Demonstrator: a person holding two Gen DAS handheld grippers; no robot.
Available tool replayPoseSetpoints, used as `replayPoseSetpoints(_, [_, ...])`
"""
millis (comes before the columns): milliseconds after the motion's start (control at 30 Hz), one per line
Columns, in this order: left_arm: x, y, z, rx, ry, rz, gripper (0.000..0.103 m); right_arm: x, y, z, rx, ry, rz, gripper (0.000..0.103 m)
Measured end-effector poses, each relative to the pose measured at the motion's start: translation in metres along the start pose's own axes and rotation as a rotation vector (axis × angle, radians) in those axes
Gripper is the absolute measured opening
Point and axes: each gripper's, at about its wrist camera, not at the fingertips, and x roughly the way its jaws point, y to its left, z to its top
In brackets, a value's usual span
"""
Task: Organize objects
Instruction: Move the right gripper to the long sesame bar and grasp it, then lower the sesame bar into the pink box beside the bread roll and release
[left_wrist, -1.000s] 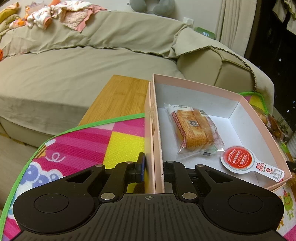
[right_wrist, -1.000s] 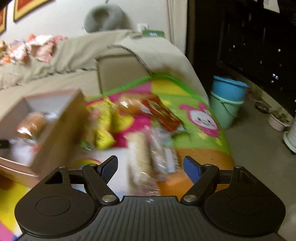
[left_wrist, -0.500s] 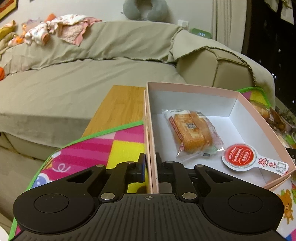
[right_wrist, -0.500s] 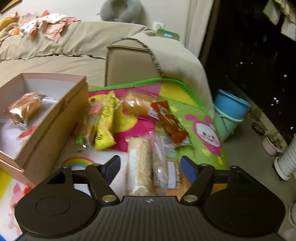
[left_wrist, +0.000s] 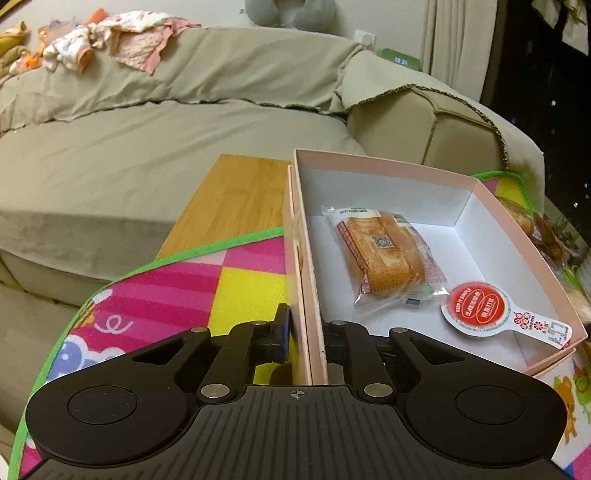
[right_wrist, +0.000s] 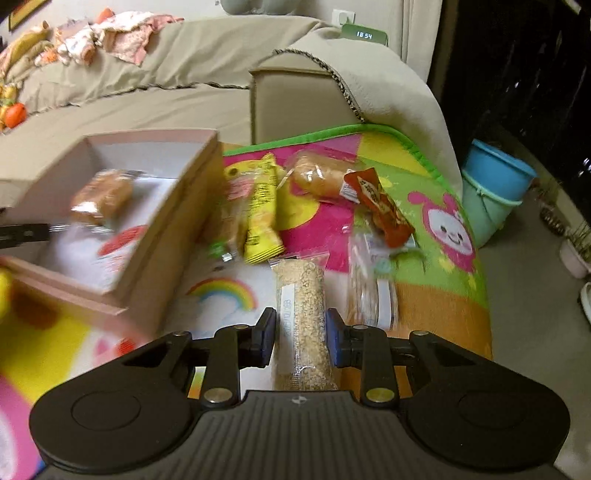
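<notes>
My left gripper (left_wrist: 308, 332) is shut on the near side wall of the open pink box (left_wrist: 391, 170), one finger inside and one outside. In the box lie a wrapped bread (left_wrist: 384, 254) and a red-lidded sauce cup (left_wrist: 476, 306). In the right wrist view my right gripper (right_wrist: 301, 336) has its jaws closing on a clear-wrapped oat bar (right_wrist: 301, 288), with both blue pads against its sides. The bar lies lengthwise on the play mat (right_wrist: 443, 177), right of the pink box (right_wrist: 177, 206).
Beside the oat bar lie a yellow packet (right_wrist: 262, 210), a wrapped bun (right_wrist: 317, 177), a red packet (right_wrist: 380, 206) and a clear packet (right_wrist: 369, 295). A beige sofa (left_wrist: 147, 147) stands behind, a wooden board (left_wrist: 229, 199) left of the box. Blue buckets (right_wrist: 495, 177) stand on the floor at right.
My right gripper has gone from wide open above the snacks to closed around the oat bar. The left gripper keeps its hold on the box wall.
</notes>
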Motion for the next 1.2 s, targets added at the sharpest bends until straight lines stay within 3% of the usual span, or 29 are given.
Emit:
replayPoseSetpoints(200, [0.000,0.000,0.000,-0.001,-0.003,-0.002,0.013,-0.073,0.011,0.002,0.041,-0.052,0.126,0.028])
replayPoseSetpoints(400, [0.000,0.001,0.000,-0.005,-0.004,-0.010,0.013,-0.110,0.045,0.045,0.030,-0.162,0.292,0.028])
replayPoseSetpoints(500, [0.000,0.002,0.001,-0.007,-0.002,-0.015,0.013,-0.097,0.070,0.071,0.026,-0.182,0.360,0.028])
replayPoseSetpoints(633, [0.000,0.002,0.001,-0.008,-0.002,-0.016,0.013,-0.055,0.112,0.099,0.009,-0.140,0.387,0.028])
replayPoseSetpoints(767, [0.001,0.003,0.001,-0.010,-0.002,-0.018,0.013,-0.012,0.142,0.120,0.071,-0.083,0.414,0.028])
replayPoseSetpoints(900, [0.001,0.003,0.002,-0.007,0.000,-0.021,0.014,0.018,0.165,0.129,0.080,-0.075,0.398,0.029])
replayPoseSetpoints(1033, [0.001,0.004,0.002,-0.005,0.001,-0.022,0.014,0.017,0.161,0.123,0.081,-0.084,0.419,0.029])
replayPoseSetpoints(1200, [0.001,0.004,0.002,-0.007,0.001,-0.026,0.014,0.008,0.119,0.121,0.115,-0.118,0.363,0.030])
